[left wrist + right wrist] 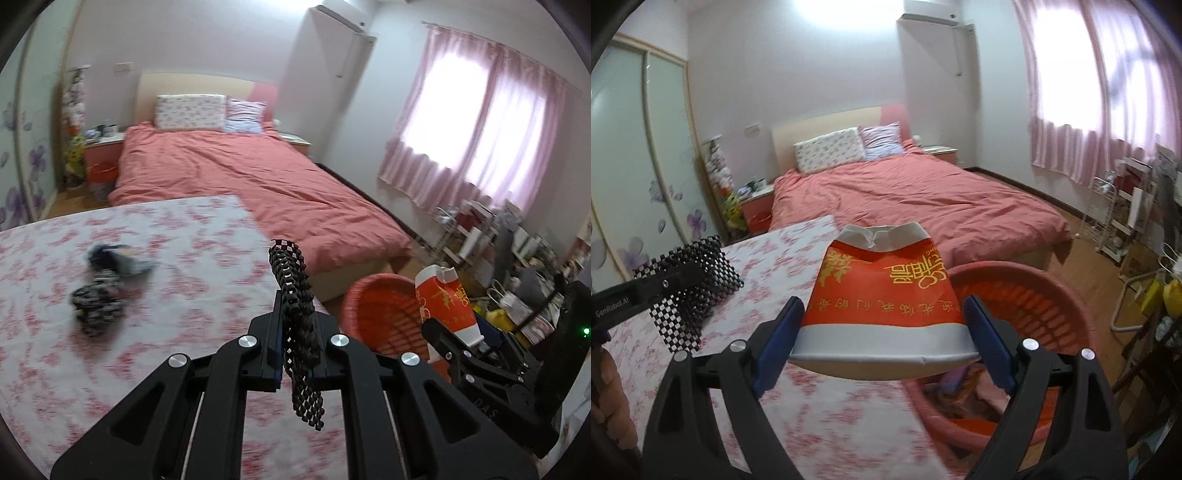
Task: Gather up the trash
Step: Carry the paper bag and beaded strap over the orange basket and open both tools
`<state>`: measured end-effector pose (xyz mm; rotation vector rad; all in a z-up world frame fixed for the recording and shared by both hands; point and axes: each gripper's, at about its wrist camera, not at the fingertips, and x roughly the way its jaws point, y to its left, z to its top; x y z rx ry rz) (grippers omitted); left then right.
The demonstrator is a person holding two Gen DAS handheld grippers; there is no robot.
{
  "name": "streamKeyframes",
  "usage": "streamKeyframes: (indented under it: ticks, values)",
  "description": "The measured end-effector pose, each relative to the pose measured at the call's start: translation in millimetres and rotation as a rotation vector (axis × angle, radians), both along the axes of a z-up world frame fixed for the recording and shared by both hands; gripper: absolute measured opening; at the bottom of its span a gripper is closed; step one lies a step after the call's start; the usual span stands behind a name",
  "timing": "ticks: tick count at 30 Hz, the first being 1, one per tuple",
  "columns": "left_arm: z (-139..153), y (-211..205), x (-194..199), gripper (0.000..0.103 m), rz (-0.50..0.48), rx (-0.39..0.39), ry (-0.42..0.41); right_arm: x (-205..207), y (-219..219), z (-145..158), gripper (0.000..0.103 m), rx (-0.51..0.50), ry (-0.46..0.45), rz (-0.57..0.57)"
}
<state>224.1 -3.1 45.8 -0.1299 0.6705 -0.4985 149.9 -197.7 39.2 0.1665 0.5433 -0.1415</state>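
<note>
**Spotter:** What have you got in the right claw?

**Me:** My right gripper (884, 332) is spread wide, its blue pads (777, 347) pressed on either side of a crushed red paper cup (882, 295). The cup lies squarely between the fingers, white rim towards me, dented base pointing away, gold lettering upside down. It hangs over the table's right edge, with the red plastic basket (1067, 295) just beyond and below it to the right.

**Spotter:** And the left?

**Me:** My left gripper (295, 350) is clamped right down on a strip of black-and-silver beaded mesh (295, 295). The strip stands up past the fingertips and dangles below them too. From the right camera I see it off to the left, above the flowered tablecloth (798, 266).

**Spotter:** Anything left on the table?

**Me:** A dark crumpled bundle (99, 299) lies on the cloth towards the table's left side, well apart from my left claw, blurred, so I can't say what it is. A second dark piece (118, 258) sits just behind it.

**Spotter:** Where's the basket from the left view?

**Me:** Off the table's right edge, beside my left fingers, with the cup and right gripper in front of it. Behind is the bed with its salmon cover (240, 173).
</note>
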Motion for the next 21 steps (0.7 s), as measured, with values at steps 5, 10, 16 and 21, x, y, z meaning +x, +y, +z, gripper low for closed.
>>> streamKeyframes:
  ticks: [5, 10, 16, 21]
  values:
    - [-3.2, -46.9, 1.8, 0.008, -0.092, -0.013, 0.007, -13.0, -41.0, -1.7, 0.085, 0.006, -0.012, -0.073]
    - [-8.2, -84.0, 2.1, 0.008, -0.165, -0.018, 0.015, -17.7, -78.0, -10.0, 0.085, 0.023, -0.007, -0.134]
    - [-14.2, -121.6, -0.3, 0.008, -0.232, -0.021, 0.034, -22.4, -110.8, -14.6, 0.086, 0.038, -0.016, -0.183]
    - [-21.5, -142.6, -3.4, 0.008, -0.268, -0.018, 0.05, -25.6, -132.8, -17.7, 0.086, 0.073, -0.025, -0.208]
